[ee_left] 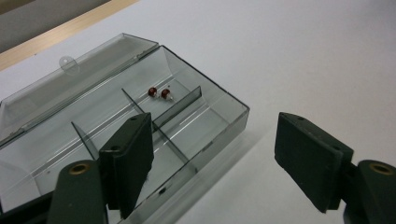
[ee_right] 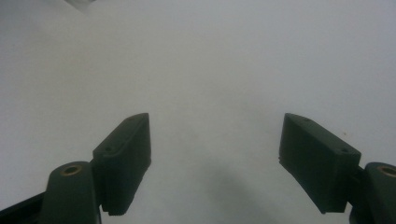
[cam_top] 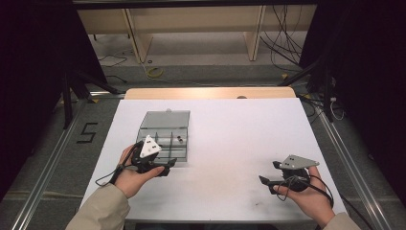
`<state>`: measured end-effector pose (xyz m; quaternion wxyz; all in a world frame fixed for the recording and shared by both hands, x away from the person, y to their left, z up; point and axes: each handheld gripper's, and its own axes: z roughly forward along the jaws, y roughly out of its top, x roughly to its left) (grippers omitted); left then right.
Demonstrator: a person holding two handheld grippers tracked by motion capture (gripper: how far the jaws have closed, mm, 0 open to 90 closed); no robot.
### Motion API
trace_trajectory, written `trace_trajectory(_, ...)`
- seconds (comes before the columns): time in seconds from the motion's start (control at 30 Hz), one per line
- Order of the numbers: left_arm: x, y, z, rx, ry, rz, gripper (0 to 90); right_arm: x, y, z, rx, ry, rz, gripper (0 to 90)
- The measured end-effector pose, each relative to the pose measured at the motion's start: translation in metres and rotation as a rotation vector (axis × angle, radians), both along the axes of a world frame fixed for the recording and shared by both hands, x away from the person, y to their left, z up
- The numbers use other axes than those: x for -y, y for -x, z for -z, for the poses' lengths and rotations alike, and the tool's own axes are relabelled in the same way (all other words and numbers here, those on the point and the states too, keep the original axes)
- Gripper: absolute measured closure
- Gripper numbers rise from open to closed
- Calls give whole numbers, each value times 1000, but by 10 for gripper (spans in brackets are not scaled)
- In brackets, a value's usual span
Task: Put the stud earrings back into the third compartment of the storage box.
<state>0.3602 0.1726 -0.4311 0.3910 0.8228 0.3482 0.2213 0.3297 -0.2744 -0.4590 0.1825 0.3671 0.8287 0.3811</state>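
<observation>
left gripper (cam_top: pixel 168 167) lower left of the high view, hand curled round it, jaws spread wide and empty at the near corner of the clear divided box (cam_top: pixel 165 127), lid flipped back, two tiny red beads (ee_left: pixel 159 93) inside, right gripper (cam_top: pixel 269 177) lower right, palm cupped under it, jaws gaping with nothing in them over the white table (cam_top: pixel 239 139)
</observation>
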Motion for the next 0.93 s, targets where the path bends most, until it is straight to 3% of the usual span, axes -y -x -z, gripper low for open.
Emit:
trace_trajectory(0.13,-10,10,5,-24,23,-9,274,0,0,0,-1,1,0,261)
trace_trajectory(0.37,-29,26,14,-43,-25,-39,160,-2,0,0,-1,3,-7,260)
trace_trajectory(0.57,-45,32,17,-47,3,-91,153,-2,0,1,-4,8,-7,260)
trace_trajectory(0.67,-47,35,22,-77,18,-108,155,-2,0,1,-5,8,-8,260)
trace_trajectory(0.93,-39,40,24,-89,-3,-97,161,-2,0,2,-9,12,-8,257)
